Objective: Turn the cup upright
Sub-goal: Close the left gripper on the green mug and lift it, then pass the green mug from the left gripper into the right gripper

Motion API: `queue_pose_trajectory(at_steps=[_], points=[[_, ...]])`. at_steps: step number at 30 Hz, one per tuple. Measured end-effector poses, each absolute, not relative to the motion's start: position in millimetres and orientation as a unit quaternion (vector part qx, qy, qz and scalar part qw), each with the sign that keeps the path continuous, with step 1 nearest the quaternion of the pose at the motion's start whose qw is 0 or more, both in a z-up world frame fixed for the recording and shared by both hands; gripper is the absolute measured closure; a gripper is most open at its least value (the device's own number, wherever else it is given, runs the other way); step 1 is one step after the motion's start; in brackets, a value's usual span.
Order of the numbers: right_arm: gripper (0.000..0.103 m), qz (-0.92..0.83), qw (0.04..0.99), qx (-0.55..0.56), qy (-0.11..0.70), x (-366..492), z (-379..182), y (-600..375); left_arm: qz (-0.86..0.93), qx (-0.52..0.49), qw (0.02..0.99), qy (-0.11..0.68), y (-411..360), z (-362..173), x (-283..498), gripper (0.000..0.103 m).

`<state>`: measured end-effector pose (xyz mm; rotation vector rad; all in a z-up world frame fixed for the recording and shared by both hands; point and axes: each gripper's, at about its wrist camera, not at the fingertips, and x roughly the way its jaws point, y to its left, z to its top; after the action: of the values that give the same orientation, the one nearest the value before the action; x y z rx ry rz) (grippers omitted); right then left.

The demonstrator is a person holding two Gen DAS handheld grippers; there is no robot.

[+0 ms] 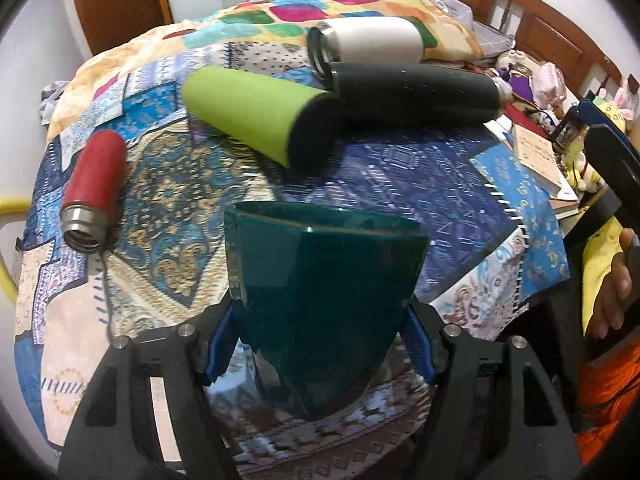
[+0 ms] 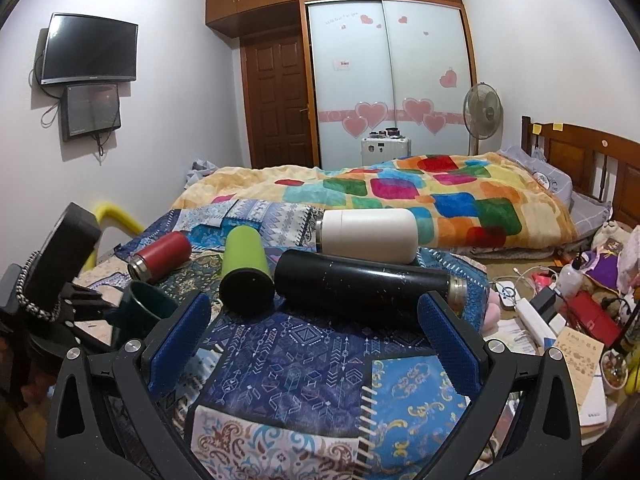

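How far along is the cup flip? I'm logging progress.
Done: the left claw is shut on the dark green cup. In hand: the cup is held tilted, mouth visible in the right wrist view. Left: set it upright on the patterned cloth. The right claw is open, idle.

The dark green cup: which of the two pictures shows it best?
The left wrist view. The dark green cup fills the middle there, clamped between the left gripper and its blue pads. The right wrist view shows only its open mouth, small, at the left edge.
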<state>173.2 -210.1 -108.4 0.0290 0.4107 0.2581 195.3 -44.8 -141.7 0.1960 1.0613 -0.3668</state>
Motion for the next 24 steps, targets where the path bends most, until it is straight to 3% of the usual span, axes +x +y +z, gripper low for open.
queue_pose_trajectory(at_steps=[17,24], points=[[0.000,0.128,0.962,-0.003,0.239,180,-128,-202,-0.192,0.075,0.837,0.506,-60,-158,212,0.033],[0.000,0.133,0.961,-0.001,0.243,182,-128,-197,-0.195,0.054,0.867,0.455,-37,-123,191,0.031]])
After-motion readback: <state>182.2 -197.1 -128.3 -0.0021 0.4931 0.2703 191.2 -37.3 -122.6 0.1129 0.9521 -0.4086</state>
